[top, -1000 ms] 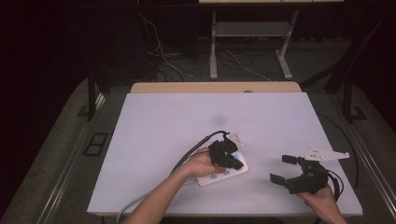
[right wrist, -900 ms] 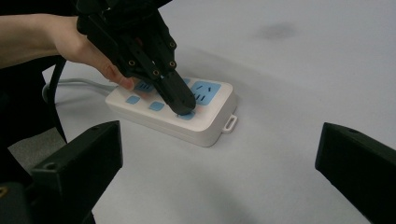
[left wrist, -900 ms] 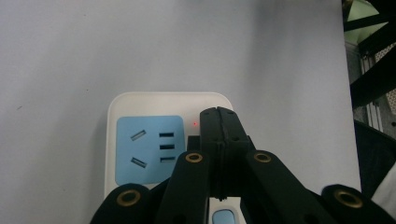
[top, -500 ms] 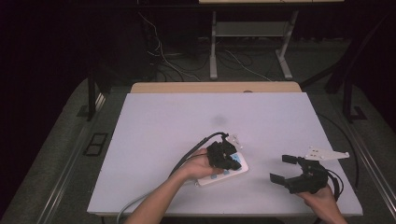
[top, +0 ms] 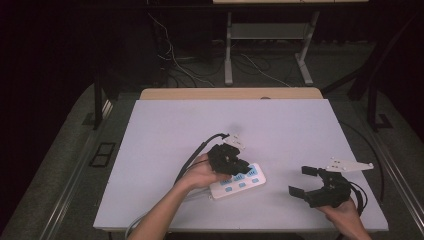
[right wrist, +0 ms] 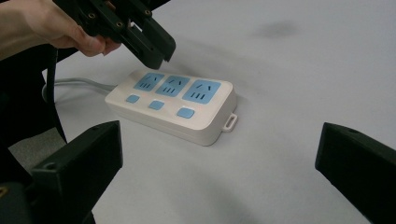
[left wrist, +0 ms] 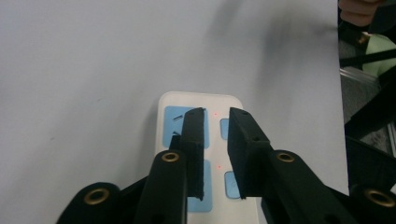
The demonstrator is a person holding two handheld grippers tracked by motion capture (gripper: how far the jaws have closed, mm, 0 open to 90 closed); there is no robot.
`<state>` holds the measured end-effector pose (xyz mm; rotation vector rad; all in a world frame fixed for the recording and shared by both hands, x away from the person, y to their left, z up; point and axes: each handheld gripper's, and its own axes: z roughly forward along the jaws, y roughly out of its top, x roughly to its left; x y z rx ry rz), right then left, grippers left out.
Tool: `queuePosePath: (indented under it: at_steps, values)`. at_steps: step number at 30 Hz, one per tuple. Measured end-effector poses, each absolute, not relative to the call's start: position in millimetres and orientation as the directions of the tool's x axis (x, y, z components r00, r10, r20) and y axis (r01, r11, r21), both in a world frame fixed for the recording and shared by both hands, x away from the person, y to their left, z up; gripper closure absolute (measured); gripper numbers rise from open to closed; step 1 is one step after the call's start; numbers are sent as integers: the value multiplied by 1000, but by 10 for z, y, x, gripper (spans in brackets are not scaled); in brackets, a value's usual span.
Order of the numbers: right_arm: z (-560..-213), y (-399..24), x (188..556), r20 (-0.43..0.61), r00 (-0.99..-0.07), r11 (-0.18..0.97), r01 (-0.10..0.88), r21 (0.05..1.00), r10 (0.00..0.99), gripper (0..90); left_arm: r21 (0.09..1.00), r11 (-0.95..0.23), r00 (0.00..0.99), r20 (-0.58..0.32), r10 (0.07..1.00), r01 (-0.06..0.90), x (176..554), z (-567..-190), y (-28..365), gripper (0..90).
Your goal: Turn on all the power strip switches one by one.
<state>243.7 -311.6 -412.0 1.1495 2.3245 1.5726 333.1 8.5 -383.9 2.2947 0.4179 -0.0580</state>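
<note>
A white power strip (top: 241,183) with blue sockets and blue buttons lies flat on the white table (top: 200,125), near the front middle. My left gripper (top: 243,167) hovers just above its socket side and points down at it. In the left gripper view the strip (left wrist: 198,100) lies under the jaws of that gripper (left wrist: 217,116); they have just been opening, a narrow gap shows, and nothing is between them. My right gripper (top: 300,181) rests low to the right of the strip, its jaws spread wide and empty. In the right gripper view the strip (right wrist: 173,105) lies ahead of them.
The strip's grey cable (right wrist: 79,83) trails off toward the table's front edge. The table's right edge (left wrist: 340,116) runs close to the strip in the left gripper view. A metal stand (top: 265,45) and loose cables sit on the floor behind the table.
My left gripper has lifted a little off the power strip and drifted slightly left, and its jaws have parted. The right gripper and the strip stay where they were.
</note>
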Motion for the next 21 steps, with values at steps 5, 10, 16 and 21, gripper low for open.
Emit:
queuePosePath:
  at_steps: [5,10,16,21]
  values:
    - [-4120,-3121,2438,311,-706,174,524,834,637,5,708,-613,930,-187,316,351,3329,-3808,231,577]
    - [-4122,-3117,2436,311,-706,175,525,833,637,5,701,-601,910,-179,374,385,3317,-3805,366,240]
    - [-4128,-3117,2439,311,-706,176,526,832,636,5,697,-601,899,-149,413,392,3251,-3817,524,0]
    - [-4127,-3116,2438,313,-705,175,527,832,637,6,725,-563,885,-140,445,398,3193,-3790,668,0]
